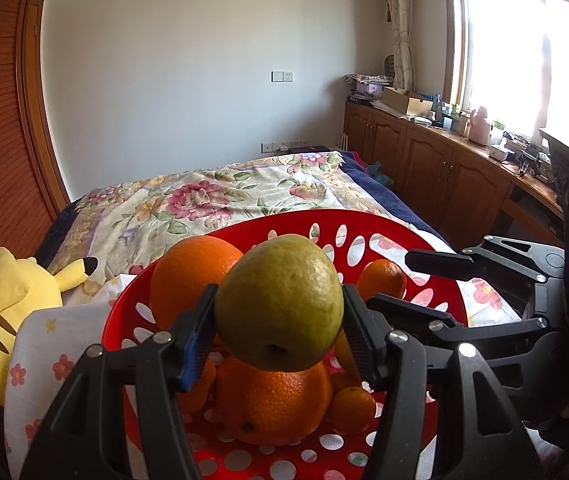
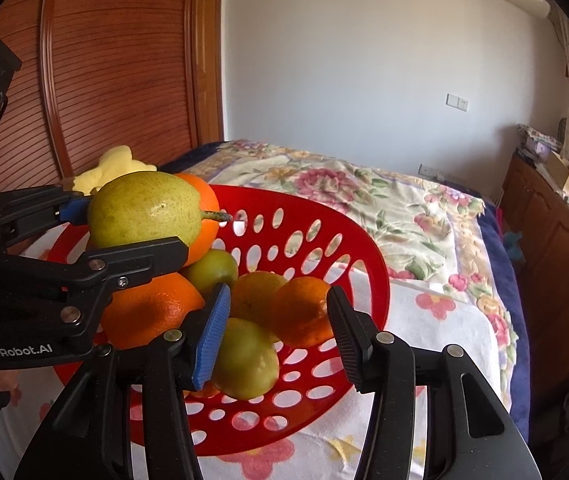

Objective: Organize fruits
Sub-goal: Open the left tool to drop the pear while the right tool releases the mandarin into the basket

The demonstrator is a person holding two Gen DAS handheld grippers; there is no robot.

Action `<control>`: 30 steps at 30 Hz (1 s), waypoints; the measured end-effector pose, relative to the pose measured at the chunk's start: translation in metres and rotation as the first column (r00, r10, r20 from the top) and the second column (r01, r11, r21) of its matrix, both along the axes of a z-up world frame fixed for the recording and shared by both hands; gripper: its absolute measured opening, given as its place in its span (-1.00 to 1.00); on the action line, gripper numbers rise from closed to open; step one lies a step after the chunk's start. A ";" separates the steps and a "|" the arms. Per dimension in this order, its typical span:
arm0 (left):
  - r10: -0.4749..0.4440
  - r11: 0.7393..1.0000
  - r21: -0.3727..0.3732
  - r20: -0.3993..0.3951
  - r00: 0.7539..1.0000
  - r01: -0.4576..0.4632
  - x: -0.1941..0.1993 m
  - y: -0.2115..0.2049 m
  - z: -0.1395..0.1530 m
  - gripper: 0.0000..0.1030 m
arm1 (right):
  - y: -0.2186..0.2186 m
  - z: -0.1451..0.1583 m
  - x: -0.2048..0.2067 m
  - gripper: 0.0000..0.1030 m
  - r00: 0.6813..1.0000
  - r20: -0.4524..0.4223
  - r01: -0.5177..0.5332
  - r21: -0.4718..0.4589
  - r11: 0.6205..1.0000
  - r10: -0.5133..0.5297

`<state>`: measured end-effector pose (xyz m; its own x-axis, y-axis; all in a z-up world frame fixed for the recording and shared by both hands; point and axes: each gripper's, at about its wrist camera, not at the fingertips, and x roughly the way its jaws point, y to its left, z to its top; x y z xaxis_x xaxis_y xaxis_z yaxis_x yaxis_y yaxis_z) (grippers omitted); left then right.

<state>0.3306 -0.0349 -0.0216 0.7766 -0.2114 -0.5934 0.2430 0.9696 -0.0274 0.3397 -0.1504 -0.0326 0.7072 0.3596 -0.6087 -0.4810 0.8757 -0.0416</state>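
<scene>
A green pear [image 1: 280,280] hangs just above the fruit pile, my left gripper [image 1: 278,312] shut on its sides. Under it sits a red perforated basket [image 1: 364,222] holding a large orange [image 1: 272,404], a second orange [image 1: 188,276] and small tangerines. In the right wrist view the pear [image 2: 144,208] shows its stem pointing right, held by the left gripper [image 2: 134,228]. My right gripper [image 2: 278,336] stands open low over the basket [image 2: 364,240]. A tangerine [image 2: 302,312] lies between its fingers against the right pad, and a yellow-green fruit [image 2: 244,364] sits by the blue left pad.
The basket rests on a white flowered cloth [image 2: 424,320] on a bed with a floral cover [image 1: 224,196]. A yellow plush toy [image 1: 12,312] lies at the left beside a wooden wardrobe door [image 2: 116,80]. Wooden cabinets [image 1: 444,168] with clutter run along the window side.
</scene>
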 end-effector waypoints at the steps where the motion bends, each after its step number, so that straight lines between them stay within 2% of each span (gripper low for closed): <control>1: -0.001 1.000 0.000 -0.006 1.000 0.001 0.001 0.000 -0.001 0.14 | -0.001 0.000 -0.002 0.00 1.000 0.003 0.003 0.000 1.000 -0.003; 3: -0.004 1.000 -0.003 -0.019 1.000 0.004 0.002 -0.001 -0.003 0.15 | -0.003 -0.001 -0.005 0.00 1.000 0.004 0.011 -0.002 1.000 -0.011; 10: -0.008 1.000 0.020 0.032 0.999 0.007 -0.011 -0.001 0.003 0.21 | -0.007 0.004 -0.015 0.00 1.000 0.011 0.021 0.014 1.000 -0.021; 16: 0.007 1.000 -0.001 0.039 0.999 -0.007 -0.023 0.009 0.007 0.23 | -0.010 0.008 -0.026 0.00 0.999 0.013 0.036 0.032 0.999 -0.036; 23: 0.048 0.999 -0.002 0.051 0.998 -0.048 -0.052 0.022 0.011 0.28 | -0.013 0.012 -0.053 0.00 0.997 0.012 0.071 0.071 0.995 -0.072; 30: 0.092 0.996 0.009 0.107 0.990 -0.093 -0.096 0.038 0.025 0.40 | -0.006 0.022 -0.090 0.01 0.994 0.035 0.099 0.102 0.990 -0.103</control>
